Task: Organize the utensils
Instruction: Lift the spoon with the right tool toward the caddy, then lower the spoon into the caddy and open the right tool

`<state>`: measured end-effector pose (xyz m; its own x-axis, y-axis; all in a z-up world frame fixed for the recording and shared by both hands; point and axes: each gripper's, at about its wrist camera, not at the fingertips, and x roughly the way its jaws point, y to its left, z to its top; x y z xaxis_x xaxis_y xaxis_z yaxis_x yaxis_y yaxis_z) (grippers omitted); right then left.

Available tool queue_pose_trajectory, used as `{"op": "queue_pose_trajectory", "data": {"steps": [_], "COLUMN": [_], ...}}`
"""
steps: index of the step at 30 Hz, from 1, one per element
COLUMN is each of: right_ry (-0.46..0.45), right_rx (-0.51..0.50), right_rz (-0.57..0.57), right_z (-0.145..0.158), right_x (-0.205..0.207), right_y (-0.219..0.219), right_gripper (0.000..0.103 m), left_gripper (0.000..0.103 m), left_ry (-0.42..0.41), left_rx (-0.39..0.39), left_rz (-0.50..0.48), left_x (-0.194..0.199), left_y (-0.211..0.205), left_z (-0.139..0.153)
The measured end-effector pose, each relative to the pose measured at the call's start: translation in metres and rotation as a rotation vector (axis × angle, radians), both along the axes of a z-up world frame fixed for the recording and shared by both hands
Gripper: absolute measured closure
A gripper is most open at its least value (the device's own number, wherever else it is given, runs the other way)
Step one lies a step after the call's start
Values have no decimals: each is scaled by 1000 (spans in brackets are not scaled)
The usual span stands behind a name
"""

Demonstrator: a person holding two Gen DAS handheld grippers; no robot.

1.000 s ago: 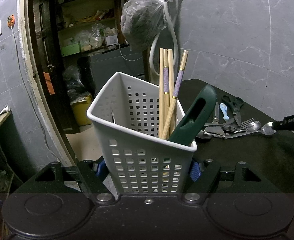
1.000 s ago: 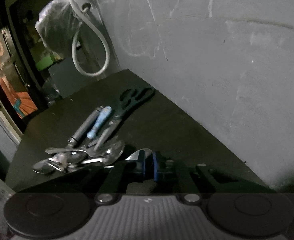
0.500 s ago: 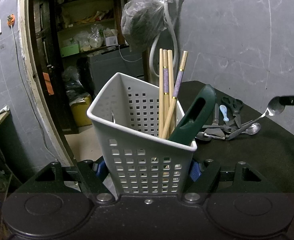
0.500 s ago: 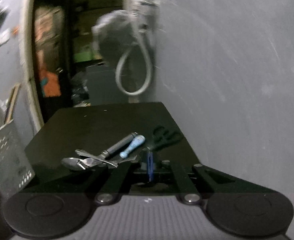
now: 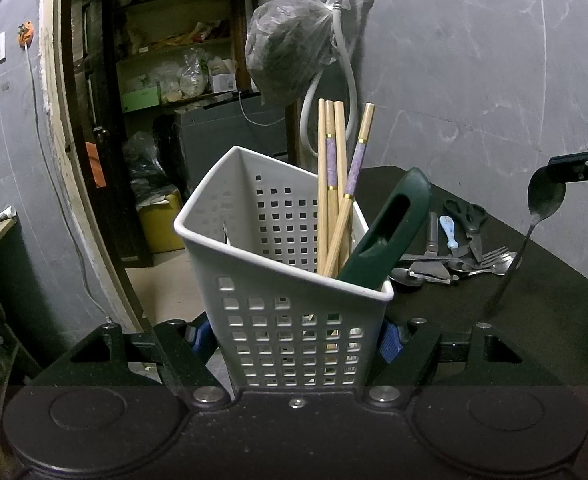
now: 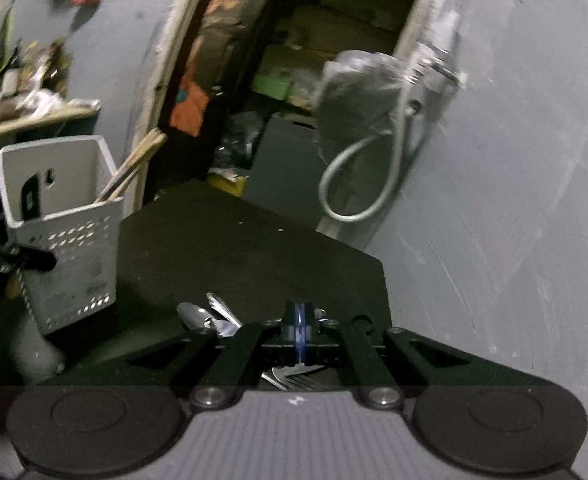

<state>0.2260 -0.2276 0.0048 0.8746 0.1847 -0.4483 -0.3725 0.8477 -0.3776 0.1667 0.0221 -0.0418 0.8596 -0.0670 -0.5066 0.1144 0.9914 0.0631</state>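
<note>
A white perforated basket sits between the blue pads of my left gripper, which is shut on its lower walls. Inside stand several wooden chopsticks and a dark green handle. At the right edge of the left wrist view, my right gripper is shut on the bowl of a metal spoon, whose handle hangs down above the table. In the right wrist view, my right gripper has its pads pressed together, and the basket stands at the left.
Loose utensils lie piled on the black table: scissors, forks, spoons and a blue-handled piece. A grey wall with a tap, a hose and a hanging bag stands behind. A dark doorway with shelves opens at the left.
My right gripper has lifted the spoon off the pile, raised it and rolled, so the handle now hangs down. The left gripper and basket have not moved.
</note>
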Motion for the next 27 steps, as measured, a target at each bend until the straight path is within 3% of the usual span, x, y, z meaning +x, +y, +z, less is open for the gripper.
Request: {"op": "queue_pose_trajectory", "data": {"steps": [8, 27], "right_ry": [-18, 34], "right_rx": [-76, -56], "right_rz": [80, 89], "right_z": [-1, -5], "right_x": [-12, 1], "right_y": [23, 24], "right_gripper": [102, 102], "left_gripper": [26, 26], "left_ry": [-2, -3], "left_rx": [-4, -5], "left_rz": [0, -1], "left_x": [0, 0], "left_y": [0, 2], "left_z": [0, 0]}}
